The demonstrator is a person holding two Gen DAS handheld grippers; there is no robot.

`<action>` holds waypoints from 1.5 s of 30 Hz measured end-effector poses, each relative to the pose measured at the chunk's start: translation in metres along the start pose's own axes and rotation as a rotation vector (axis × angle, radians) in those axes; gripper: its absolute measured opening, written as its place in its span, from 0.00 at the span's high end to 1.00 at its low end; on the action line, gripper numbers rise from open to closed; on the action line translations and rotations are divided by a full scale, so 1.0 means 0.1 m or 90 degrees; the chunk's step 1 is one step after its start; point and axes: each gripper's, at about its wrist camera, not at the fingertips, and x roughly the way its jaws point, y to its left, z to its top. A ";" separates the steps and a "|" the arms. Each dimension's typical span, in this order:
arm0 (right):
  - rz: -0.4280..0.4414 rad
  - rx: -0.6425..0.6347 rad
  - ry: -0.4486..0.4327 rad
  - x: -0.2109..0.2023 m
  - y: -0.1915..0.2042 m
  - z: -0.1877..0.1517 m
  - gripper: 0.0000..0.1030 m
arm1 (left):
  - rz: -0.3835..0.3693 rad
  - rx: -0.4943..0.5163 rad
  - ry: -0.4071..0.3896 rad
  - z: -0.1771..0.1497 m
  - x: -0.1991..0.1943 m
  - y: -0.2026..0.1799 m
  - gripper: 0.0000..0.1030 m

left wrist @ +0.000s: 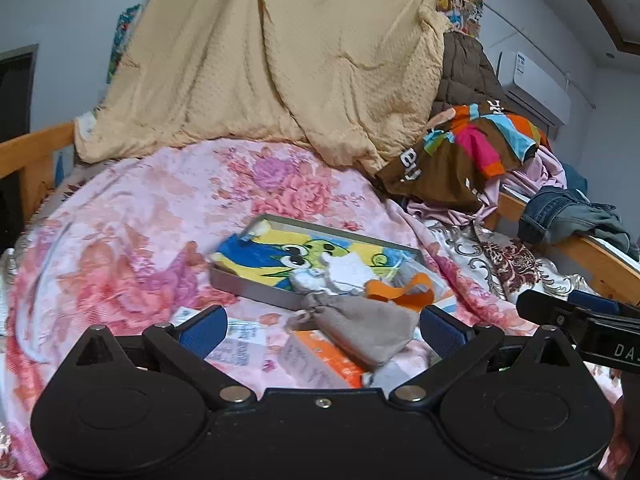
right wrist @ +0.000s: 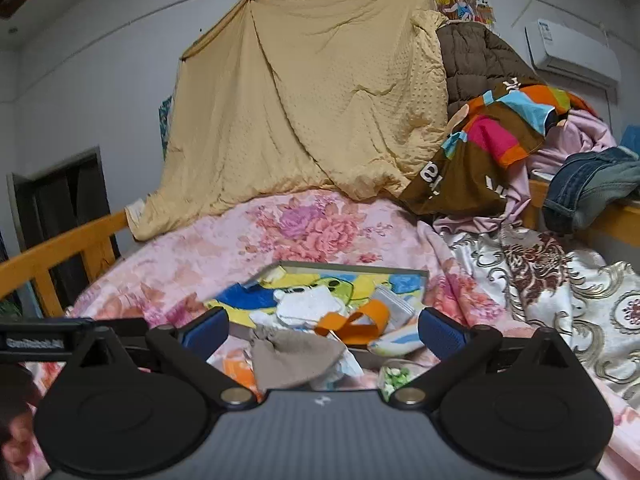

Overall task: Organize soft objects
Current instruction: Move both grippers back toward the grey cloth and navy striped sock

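A grey metal tray (left wrist: 240, 286) (right wrist: 420, 274) lies on the pink floral bedspread (left wrist: 140, 216) (right wrist: 240, 236), lined with a yellow and blue cartoon towel (left wrist: 260, 256) (right wrist: 248, 296). White cloths (left wrist: 348, 266) (right wrist: 308, 304) and an orange strap (left wrist: 404, 290) (right wrist: 360, 320) lie in it. A grey drawstring pouch (left wrist: 360, 326) (right wrist: 288, 360) rests at the tray's near edge, over an orange and white packet (left wrist: 320, 360). My left gripper (left wrist: 322, 328) and right gripper (right wrist: 322, 330) both hover wide open just short of the pouch, holding nothing.
A tan quilt (left wrist: 280, 60) (right wrist: 312, 100) hangs behind the bed. Piled clothes (left wrist: 472, 148) (right wrist: 500, 132) and jeans (left wrist: 568, 216) (right wrist: 592, 188) sit at the right. Wooden rails (left wrist: 36, 152) (right wrist: 60, 244) border the bed. A patterned blanket (right wrist: 560, 288) lies right of the tray.
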 end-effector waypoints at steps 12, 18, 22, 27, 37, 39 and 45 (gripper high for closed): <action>-0.051 -0.071 0.045 -0.08 0.37 -0.25 0.00 | 0.008 -0.036 0.023 -0.38 -0.09 0.34 0.01; -0.093 -0.052 0.083 -0.09 0.36 -0.28 0.00 | -0.025 -0.035 0.052 -0.42 -0.02 0.33 0.01; -0.110 -0.001 0.137 0.02 0.21 -0.29 0.00 | -0.029 -0.044 0.071 -0.44 0.02 0.33 0.01; -0.084 0.025 0.242 0.22 0.06 -0.29 0.00 | -0.020 -0.026 0.101 -0.51 0.06 0.29 0.01; -0.047 0.114 0.429 0.67 -0.27 -0.38 0.00 | -0.052 0.009 0.112 -0.63 0.31 0.16 0.01; -0.050 0.144 0.454 0.75 -0.33 -0.45 0.00 | -0.057 0.019 0.119 -0.65 0.38 0.13 0.01; -0.076 0.208 0.481 0.91 -0.50 -0.59 0.00 | -0.080 0.060 0.128 -0.79 0.62 0.01 0.01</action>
